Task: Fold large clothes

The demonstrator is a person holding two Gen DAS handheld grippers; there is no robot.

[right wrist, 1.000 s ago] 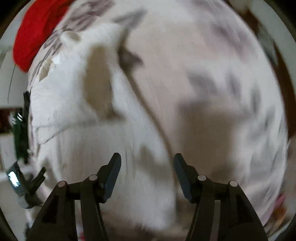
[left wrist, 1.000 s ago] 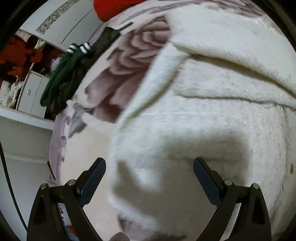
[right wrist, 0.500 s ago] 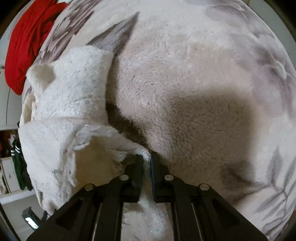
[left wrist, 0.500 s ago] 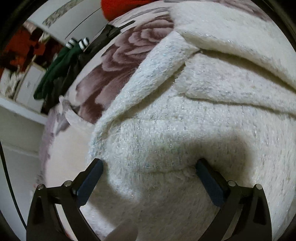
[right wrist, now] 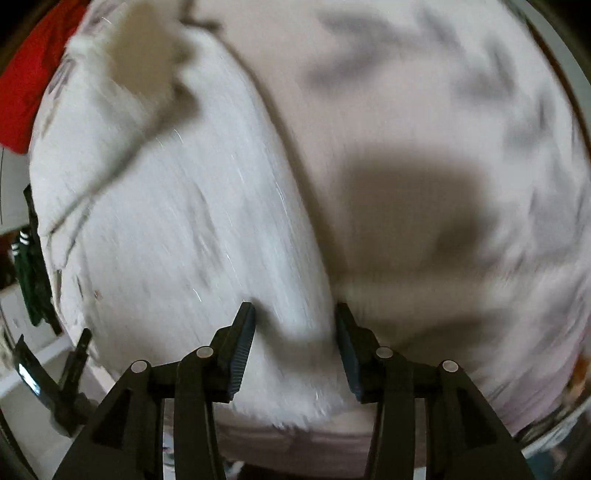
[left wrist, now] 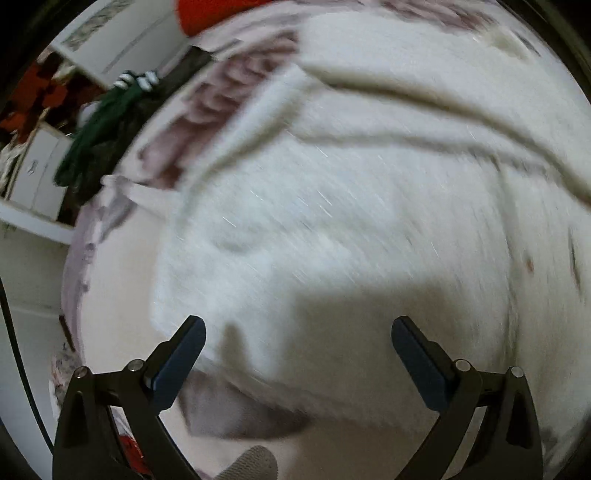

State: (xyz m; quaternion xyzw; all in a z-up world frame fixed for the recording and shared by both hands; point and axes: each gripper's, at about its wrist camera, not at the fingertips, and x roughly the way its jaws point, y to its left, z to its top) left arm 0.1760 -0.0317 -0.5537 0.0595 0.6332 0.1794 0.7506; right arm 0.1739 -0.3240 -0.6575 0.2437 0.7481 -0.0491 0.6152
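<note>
Both tongs, left (left wrist: 297, 338) and right (right wrist: 295, 325), hang spread over the white sweater (left wrist: 351, 206), so any careless pinch could catch the bed blanket (right wrist: 424, 110) too.

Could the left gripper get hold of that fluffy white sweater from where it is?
Probably yes. The left gripper is open, its fingers spread over the white sweater with nothing lying in between. The picture is blurred, so contact is unclear.

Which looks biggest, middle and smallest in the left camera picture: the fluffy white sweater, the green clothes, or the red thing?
1. Fluffy white sweater, though it's nearest.
2. Green clothes.
3. Red thing, partly cut off.
</note>
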